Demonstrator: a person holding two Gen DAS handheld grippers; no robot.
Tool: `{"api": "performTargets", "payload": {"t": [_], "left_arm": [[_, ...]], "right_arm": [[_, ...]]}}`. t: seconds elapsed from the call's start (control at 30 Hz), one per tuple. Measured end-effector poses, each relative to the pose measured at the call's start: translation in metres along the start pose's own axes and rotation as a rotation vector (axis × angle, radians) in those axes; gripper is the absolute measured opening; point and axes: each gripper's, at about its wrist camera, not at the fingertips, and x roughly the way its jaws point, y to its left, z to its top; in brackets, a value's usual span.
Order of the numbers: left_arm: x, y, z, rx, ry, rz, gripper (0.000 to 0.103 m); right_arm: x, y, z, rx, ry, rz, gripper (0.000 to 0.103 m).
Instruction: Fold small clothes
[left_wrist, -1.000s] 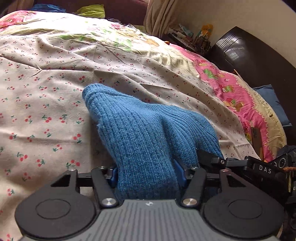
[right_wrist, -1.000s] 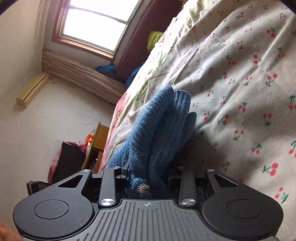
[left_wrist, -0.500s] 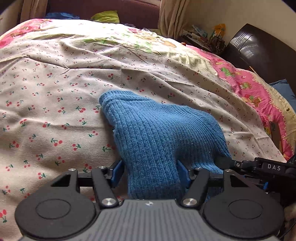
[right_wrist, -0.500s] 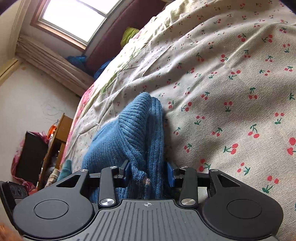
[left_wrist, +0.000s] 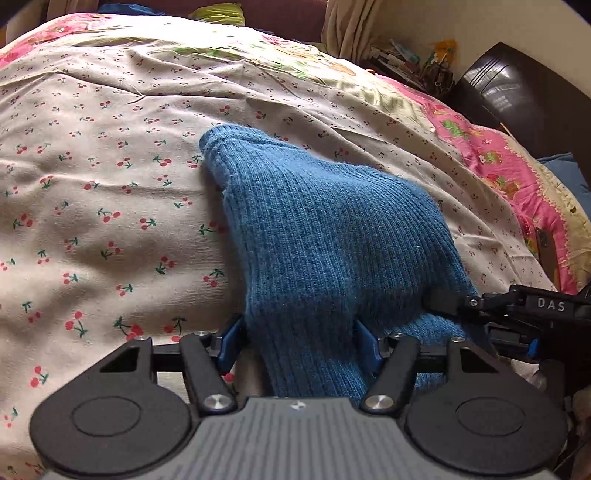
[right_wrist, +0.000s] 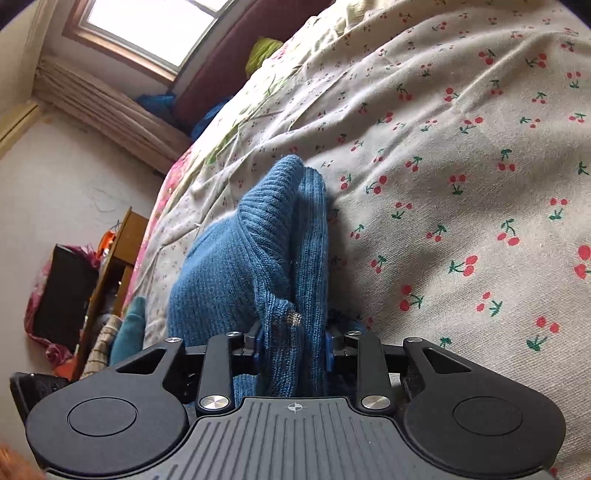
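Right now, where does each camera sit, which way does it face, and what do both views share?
Left wrist: rides on the left claw, looking down the bed over the blue knit; the right claw shows at right.
Right wrist: rides on the right claw, tilted, facing the window; its pads pinch the knit's edge.
Shared: the knit and the cherry-print bed.

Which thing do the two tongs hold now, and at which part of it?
The right tongs, whose jaws have just been closing, grip the blue knitted garment at its bunched near end. The left tongs straddle its near edge; a firm grip cannot be told.
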Motion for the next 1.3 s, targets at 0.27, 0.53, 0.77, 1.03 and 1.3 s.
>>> {"api": "performTargets", "payload": {"t": [0.27, 0.53, 0.77, 1.03, 1.3], "left_arm": [[-0.002, 0.009, -0.002, 0.013, 0.004, -0.003, 0.076], [-0.012, 0.013, -0.017, -0.07, -0.023, -0.08, 0.076], [-0.001, 0.006, -0.011, -0.058, -0.014, -0.087, 0.073], [-0.016, 0.012, -0.002, 0.025, -0.009, -0.043, 0.061], [-0.023, -0.009, -0.016, 0.109, -0.052, 0.034, 0.066]], "right_arm": [[-0.005, -0.001, -0.008, -0.027, -0.009, -0.024, 0.026], [-0.009, 0.013, -0.025, -0.099, -0.012, -0.063, 0.037], [0.01, 0.027, -0.024, -0.053, 0.001, -0.11, 0.037], [-0.004, 0.025, -0.032, 0.107, 0.046, -0.036, 0.021], [-0.016, 0.043, -0.021, -0.086, 0.016, -0.22, 0.027]]}}
